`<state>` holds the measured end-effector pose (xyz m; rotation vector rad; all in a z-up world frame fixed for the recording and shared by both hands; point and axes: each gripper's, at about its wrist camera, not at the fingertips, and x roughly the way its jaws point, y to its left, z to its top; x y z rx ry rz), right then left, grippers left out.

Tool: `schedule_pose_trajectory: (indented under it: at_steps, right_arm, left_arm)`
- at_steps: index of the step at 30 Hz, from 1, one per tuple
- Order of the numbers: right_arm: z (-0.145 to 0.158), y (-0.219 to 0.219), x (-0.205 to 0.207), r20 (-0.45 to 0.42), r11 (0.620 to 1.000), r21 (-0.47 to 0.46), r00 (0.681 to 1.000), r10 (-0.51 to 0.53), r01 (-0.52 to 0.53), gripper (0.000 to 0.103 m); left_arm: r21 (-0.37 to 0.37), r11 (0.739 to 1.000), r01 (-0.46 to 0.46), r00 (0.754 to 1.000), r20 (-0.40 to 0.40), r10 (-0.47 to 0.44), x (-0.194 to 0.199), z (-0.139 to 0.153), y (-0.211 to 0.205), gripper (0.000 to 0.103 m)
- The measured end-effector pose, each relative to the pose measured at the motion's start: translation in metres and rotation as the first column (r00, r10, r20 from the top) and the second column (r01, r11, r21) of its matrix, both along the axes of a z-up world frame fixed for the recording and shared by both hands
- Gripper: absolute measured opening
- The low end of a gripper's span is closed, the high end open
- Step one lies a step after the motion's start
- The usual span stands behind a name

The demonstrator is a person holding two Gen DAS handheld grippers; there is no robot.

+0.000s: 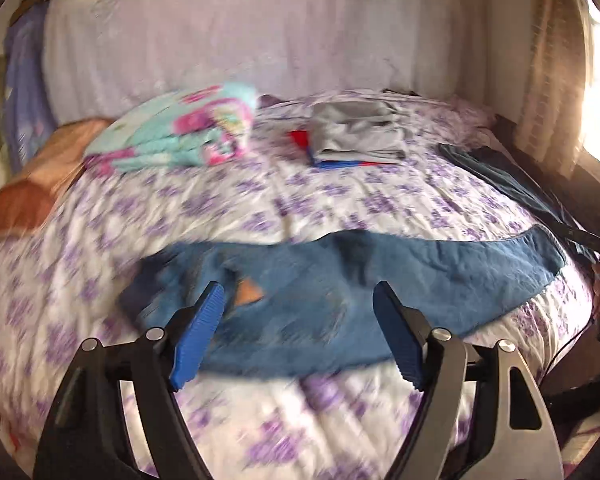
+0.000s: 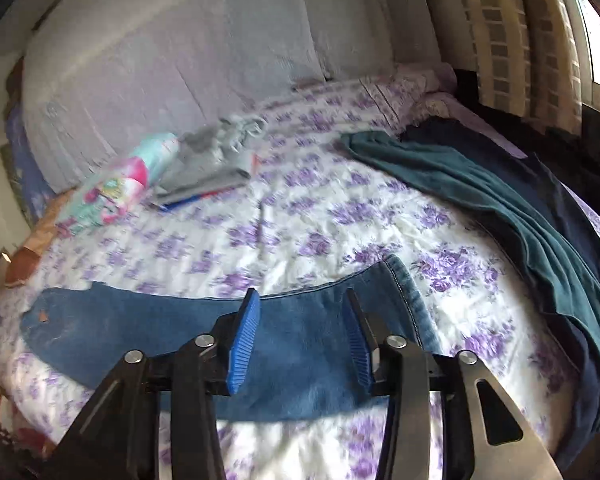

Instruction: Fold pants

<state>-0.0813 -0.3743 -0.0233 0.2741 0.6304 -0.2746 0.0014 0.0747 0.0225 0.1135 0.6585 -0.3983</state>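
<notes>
Blue jeans (image 1: pixel 340 280) lie flat across the near part of the bed, stretched left to right, with a tan label patch showing at the waist end on the left. My left gripper (image 1: pixel 300 292) is open and empty, hovering over the waist end. The jeans also show in the right wrist view (image 2: pixel 292 340), with the hemmed leg end at the right. My right gripper (image 2: pixel 302 300) is open and empty, hovering over the leg end.
The bed has a white quilt with purple flowers (image 1: pixel 280 200). A folded turquoise-and-pink blanket (image 1: pixel 180 136) and a folded grey garment on red and blue cloth (image 1: pixel 356 136) sit farther back. Dark teal and navy clothes (image 2: pixel 500 216) lie along the right side.
</notes>
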Motion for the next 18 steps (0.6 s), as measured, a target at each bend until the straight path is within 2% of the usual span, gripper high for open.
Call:
schedule_pose_trajectory:
  at_steps: [2,4,5,6,7,8,9,10,11,12,14,15,16,17,18]
  right_arm:
    - [-0.027,-0.015,0.017,-0.106,0.996,0.037,0.992,-0.072,0.076,0.045]
    - [-0.065,-0.034,0.021,-0.187,0.991,0.099,0.979,-0.075,0.095,0.034]
    - [-0.070,-0.036,0.014,-0.145,0.993,0.096,0.988,-0.060,0.074,0.030]
    - [-0.070,-0.035,0.008,-0.126,0.995,0.076,0.991,-0.052,0.062,0.029]
    - [-0.066,-0.032,0.006,-0.136,0.996,0.062,0.989,-0.052,0.061,0.031]
    - [-0.060,-0.029,0.006,-0.137,0.995,0.063,0.989,-0.063,0.072,0.042]
    - [-0.048,-0.022,0.010,-0.117,0.995,0.084,0.992,-0.038,0.048,0.048]
    - [-0.034,-0.012,0.018,-0.072,0.993,0.118,0.997,0.036,-0.027,0.051]
    - [-0.018,0.003,0.033,-0.037,0.983,0.141,0.992,0.124,-0.118,0.063]
    - [-0.004,0.019,0.051,-0.017,0.965,0.156,0.977,0.215,-0.210,0.078]
    - [0.016,0.054,0.096,0.011,0.914,0.188,0.931,0.365,-0.360,0.080]
    - [0.019,0.068,0.116,0.009,0.886,0.214,0.908,0.419,-0.411,0.080]
    - [0.019,0.090,0.150,0.002,0.830,0.273,0.863,0.506,-0.487,0.080]
    - [0.018,0.107,0.174,0.003,0.787,0.315,0.830,0.558,-0.531,0.080]
    - [0.012,0.123,0.197,-0.003,0.750,0.349,0.800,0.599,-0.561,0.080]
  left_arm:
    - [0.069,0.997,-0.018,0.997,-0.070,0.023,0.029,-0.037,-0.023,0.074]
    - [0.146,0.988,-0.048,0.983,-0.168,0.072,0.050,-0.081,-0.022,0.069]
    - [0.155,0.988,-0.030,0.986,-0.160,0.055,0.045,-0.097,-0.018,0.069]
    - [0.182,0.983,-0.026,0.992,-0.114,0.047,0.036,-0.098,-0.019,0.069]
    - [0.238,0.971,-0.027,0.995,-0.082,0.048,0.026,-0.100,-0.023,0.069]
    - [0.261,0.965,-0.035,0.996,-0.072,0.055,0.020,-0.098,-0.026,0.069]
    - [0.262,0.964,-0.036,0.996,-0.073,0.057,0.018,-0.095,-0.026,0.070]
    - [0.238,0.971,-0.025,0.996,-0.080,0.045,0.017,-0.088,-0.026,0.070]
    - [0.183,0.983,0.001,0.996,-0.086,0.015,0.017,-0.078,-0.026,0.070]
    - [0.119,0.992,0.030,0.998,-0.067,-0.022,0.016,-0.065,-0.028,0.071]
    - [0.099,0.995,0.035,0.999,-0.002,-0.035,0.017,-0.050,-0.038,0.080]
    - [0.104,0.994,0.039,0.999,0.022,-0.042,0.019,-0.047,-0.046,0.090]
    - [0.125,0.991,0.040,0.998,0.038,-0.045,0.027,-0.050,-0.056,0.091]
    - [0.141,0.989,0.041,0.999,0.024,-0.045,0.033,-0.057,-0.064,0.091]
    - [0.165,0.985,0.038,0.999,-0.032,-0.034,0.046,-0.073,-0.070,0.091]
